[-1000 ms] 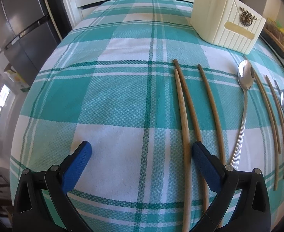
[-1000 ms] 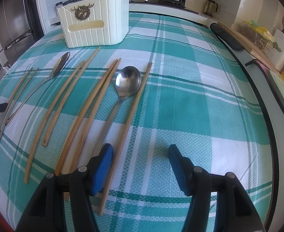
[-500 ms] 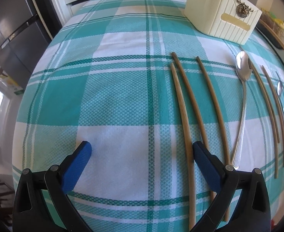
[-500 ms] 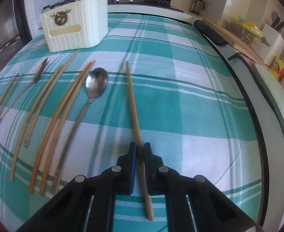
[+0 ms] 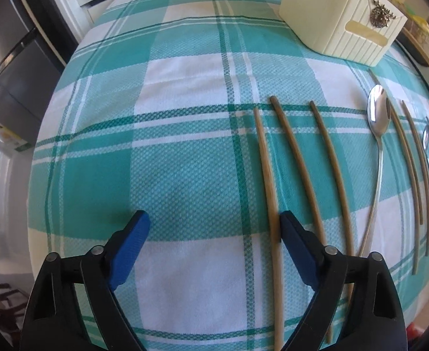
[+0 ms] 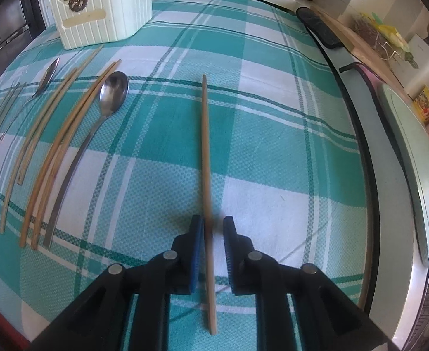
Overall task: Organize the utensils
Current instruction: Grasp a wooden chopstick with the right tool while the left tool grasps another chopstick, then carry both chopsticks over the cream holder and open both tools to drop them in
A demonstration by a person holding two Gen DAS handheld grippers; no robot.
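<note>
Several wooden chopsticks and two metal spoons lie in a row on the teal plaid tablecloth. My left gripper [image 5: 211, 231] is open low over the cloth; its right finger [image 5: 295, 242] touches the leftmost chopstick [image 5: 268, 175]. A spoon [image 5: 376, 134] lies further right. My right gripper [image 6: 213, 234] is partly open, with one chopstick [image 6: 205, 158] lying between its pads, apart from the row. The other spoon [image 6: 109, 102] and several chopsticks [image 6: 59, 143] lie to its left. The cream utensil holder [image 6: 100, 8] stands at the back; it also shows in the left wrist view [image 5: 340, 20].
The table's right edge [image 6: 369, 158] borders a counter with a pale green board [image 6: 416, 169] and a dark pad [image 6: 316, 26]. A fridge [image 5: 10, 67] stands beyond the table's left side.
My right gripper, shut on a chopstick half a second ago after carrying it right of the row, has opened slightly. My left gripper has narrowed and shifted toward the leftmost chopstick.
</note>
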